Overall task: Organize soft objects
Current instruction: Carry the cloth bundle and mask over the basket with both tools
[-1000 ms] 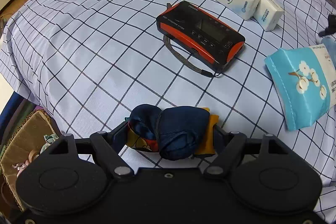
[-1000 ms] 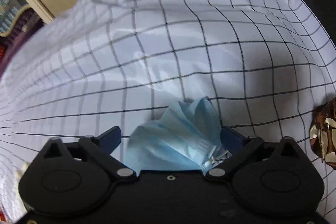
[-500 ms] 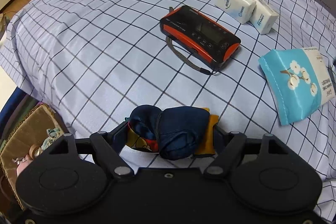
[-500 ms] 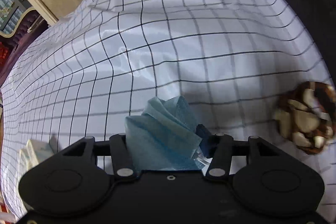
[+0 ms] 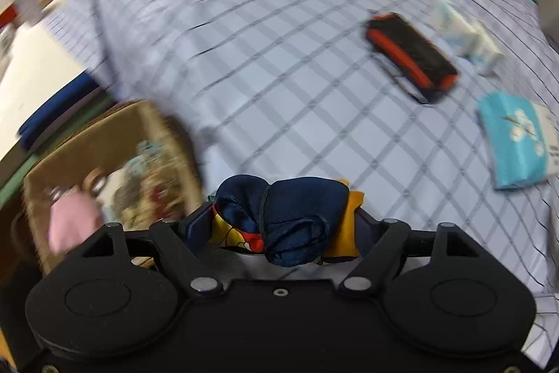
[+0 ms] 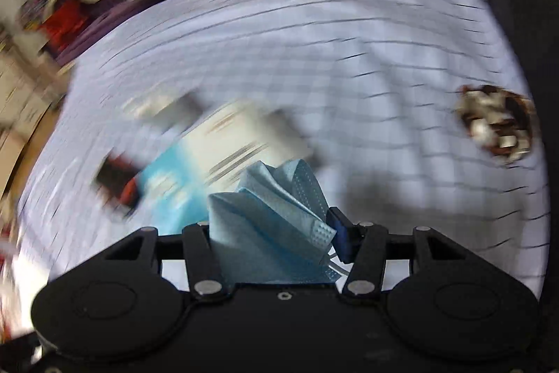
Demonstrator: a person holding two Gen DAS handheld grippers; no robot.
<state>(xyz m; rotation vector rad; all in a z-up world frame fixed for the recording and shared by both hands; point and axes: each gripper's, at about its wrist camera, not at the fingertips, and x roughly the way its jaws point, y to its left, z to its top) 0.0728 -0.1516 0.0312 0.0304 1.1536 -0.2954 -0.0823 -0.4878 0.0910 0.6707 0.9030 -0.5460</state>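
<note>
Cardboard box [image 5: 104,142] now nearer; left gripper [image 5: 283,219] clamps navy pouch [image 5: 293,215].

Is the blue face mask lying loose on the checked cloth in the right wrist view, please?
No, the blue face mask is clamped, crumpled, between the fingers of the right gripper, lifted above the checked cloth.

Navy cloth bundle [image 5: 293,219] between left gripper [image 5: 284,226] jaws, above checked sheet [image 5: 279,76].

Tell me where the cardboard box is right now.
In the left wrist view the cardboard box sits low on the left, beside the checked cloth's edge, just left of the held navy bundle.
</note>
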